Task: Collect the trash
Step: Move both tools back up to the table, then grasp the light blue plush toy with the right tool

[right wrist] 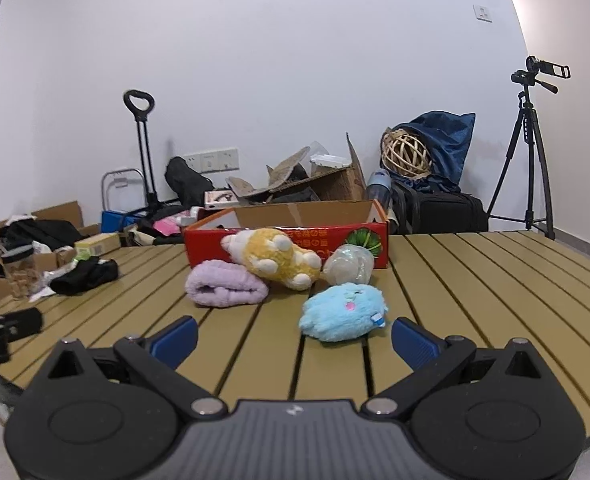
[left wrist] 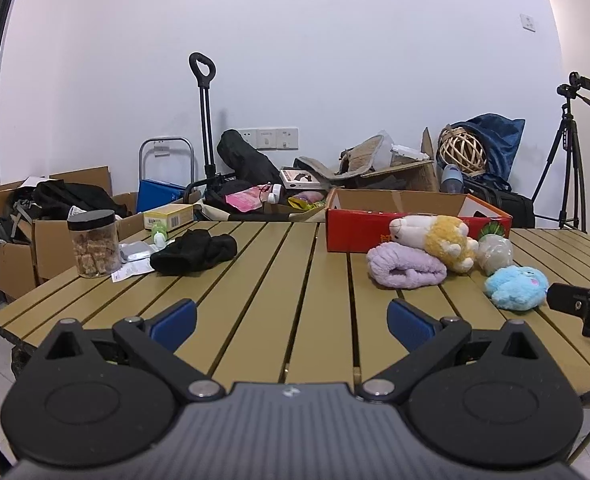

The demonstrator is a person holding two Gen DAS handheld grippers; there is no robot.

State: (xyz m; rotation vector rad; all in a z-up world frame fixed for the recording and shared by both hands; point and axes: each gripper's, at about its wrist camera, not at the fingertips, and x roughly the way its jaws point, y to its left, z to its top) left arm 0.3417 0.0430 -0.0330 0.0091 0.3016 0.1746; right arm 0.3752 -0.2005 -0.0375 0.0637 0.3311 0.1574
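**Both claws wide and empty, trash not yet picked**

Left gripper (left wrist: 292, 326), seen from the left wrist, has its blue pads spread wide with nothing between them, low over the near edge of the slatted table (left wrist: 255, 280). Take the red box (left wrist: 415, 224) as your landmark: it stands open-topped at the far side, a likely place for the trash. Well to the left of the box lie a receipt (left wrist: 129, 272) and a silver foil pack (left wrist: 135, 250), beside a black cloth (left wrist: 193, 250) and a jar (left wrist: 94, 242). The receipt lies flat, its long axis running roughly across the slats. If you go for it, I would come in low and pinch one free edge, not the middle.

Right gripper (right wrist: 294, 342), seen from the right wrist, is equally wide and holds nothing. A crumpled clear plastic wrapper (right wrist: 349, 266) sits touching the front of the red box, right of the yellow plush (right wrist: 275, 260) and behind the blue plush (right wrist: 343, 312). It is a rounded lump; I cannot tell any clear long axis or heading. Reach over the blue plush, close on the bulk of the crumple, then lift it into the box.
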